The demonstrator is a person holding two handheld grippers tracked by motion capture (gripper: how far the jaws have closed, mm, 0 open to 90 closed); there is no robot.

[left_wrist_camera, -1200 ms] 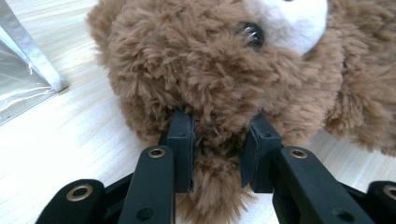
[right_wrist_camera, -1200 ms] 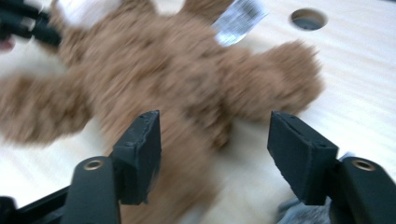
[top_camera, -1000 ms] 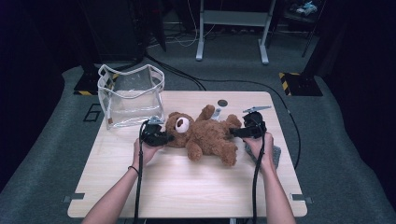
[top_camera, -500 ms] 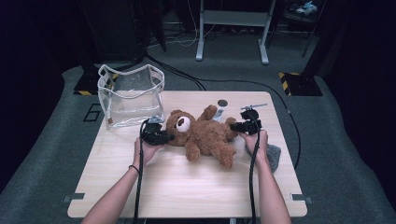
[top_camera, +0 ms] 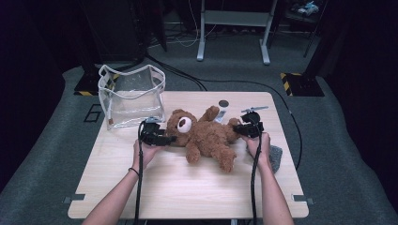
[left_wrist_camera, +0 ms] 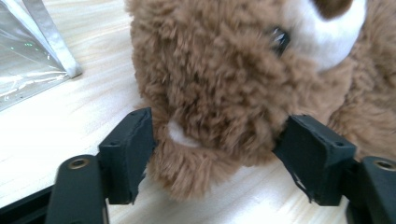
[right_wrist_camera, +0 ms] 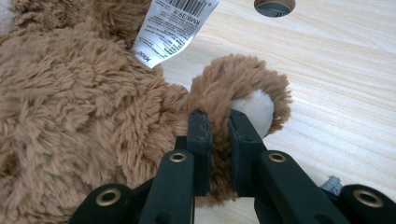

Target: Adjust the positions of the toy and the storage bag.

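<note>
Over on the left of the wooden table (top_camera: 187,187) stands a see-through bag (top_camera: 131,96) with white edges. It is upright and its top is open. In the left gripper view, a corner of the bag sits near the bear's head but does not touch it.

Next comes the left gripper (top_camera: 159,138), held in the person's left hand (top_camera: 146,152). Its jaws have just been opening. They now stand apart, one on each side of the bear's ear and head. The fur brushes close to the pads, but they are not squeezing it.

Between the two grippers lies the teddy bear (top_camera: 206,136). It is brown and fluffy, on its back in the middle of the table, with its head to the left and its legs to the right. A white tag (right_wrist_camera: 175,25) with a bar code sticks out of its fur.

Then comes the right gripper (top_camera: 248,129), held in the right hand (top_camera: 259,146). Its jaws have just been closing. They are now pinched tight on the bear's paw (right_wrist_camera: 236,100), the one with a pale pad.

Just behind the bear is a small round hole (top_camera: 224,103) in the table top.
</note>
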